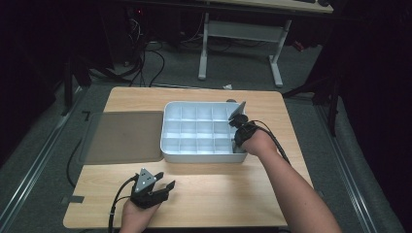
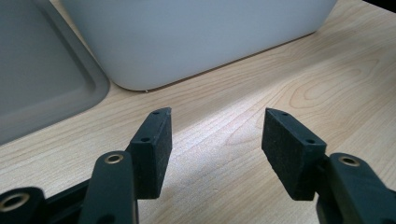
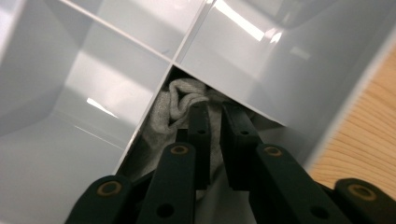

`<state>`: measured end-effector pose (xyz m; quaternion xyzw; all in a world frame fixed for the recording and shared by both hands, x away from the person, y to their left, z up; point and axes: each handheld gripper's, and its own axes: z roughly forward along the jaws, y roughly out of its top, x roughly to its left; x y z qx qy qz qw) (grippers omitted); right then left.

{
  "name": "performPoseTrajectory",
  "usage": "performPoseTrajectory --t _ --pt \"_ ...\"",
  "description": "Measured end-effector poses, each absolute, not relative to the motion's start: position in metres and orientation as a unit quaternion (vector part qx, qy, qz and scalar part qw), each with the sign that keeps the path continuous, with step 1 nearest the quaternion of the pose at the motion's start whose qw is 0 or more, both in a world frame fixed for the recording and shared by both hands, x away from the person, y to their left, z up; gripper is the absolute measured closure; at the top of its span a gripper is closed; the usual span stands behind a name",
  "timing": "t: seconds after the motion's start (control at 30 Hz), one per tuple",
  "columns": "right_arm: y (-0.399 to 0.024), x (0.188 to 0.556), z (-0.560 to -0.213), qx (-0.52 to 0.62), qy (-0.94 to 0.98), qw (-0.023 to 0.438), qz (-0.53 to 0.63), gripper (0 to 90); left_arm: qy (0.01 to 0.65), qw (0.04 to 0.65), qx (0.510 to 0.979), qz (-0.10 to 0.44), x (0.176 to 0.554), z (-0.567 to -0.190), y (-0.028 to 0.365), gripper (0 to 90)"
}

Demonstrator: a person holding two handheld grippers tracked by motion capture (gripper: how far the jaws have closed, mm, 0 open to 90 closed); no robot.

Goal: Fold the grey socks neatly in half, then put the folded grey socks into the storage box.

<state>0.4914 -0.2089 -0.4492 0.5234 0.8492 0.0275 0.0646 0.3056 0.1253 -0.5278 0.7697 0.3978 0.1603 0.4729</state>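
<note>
Cut off at the bottom of the high view: both forearms, the left hand [image 1: 137, 213] partly past the edge. Hidden in that view: the right claw [image 1: 239, 130] tips, sunk behind the compartment tray [image 1: 167, 133] wall, and whatever lies in that corner cell. In the right gripper view, grey cloth [image 3: 184, 100] seen only in part, its lower end covered by the jaws; not clear whether the pads press it. Tray cropped on all sides there. In the left gripper view, tray top cut by the upper edge, flat grey lid [image 2: 42, 79] cropped at left. Dark surroundings beyond the table [image 1: 218, 194] unreadable.
</note>
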Motion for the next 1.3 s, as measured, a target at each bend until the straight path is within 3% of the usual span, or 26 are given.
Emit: performPoseTrajectory --t 0.4,0.53,0.77,1.3 --pt "-0.227 0.469 -0.408 0.534 0.834 0.078 0.117 71.6 0.398 0.475 0.769 0.157 0.307 -0.528 0.127 43.2" --pt "-0.235 0.457 -0.405 0.535 0.828 0.079 0.149 66.9 0.404 0.475 0.767 0.151 0.307 -0.528 0.13 43.2" --pt "-0.241 0.444 -0.407 0.53 0.822 0.105 0.179 67.0 0.41 0.482 0.759 0.153 0.306 -0.526 0.134 43.3" --pt "-0.249 0.401 -0.415 0.489 0.814 0.167 0.263 51.6 0.411 0.482 0.757 0.159 0.307 -0.524 0.134 42.8"
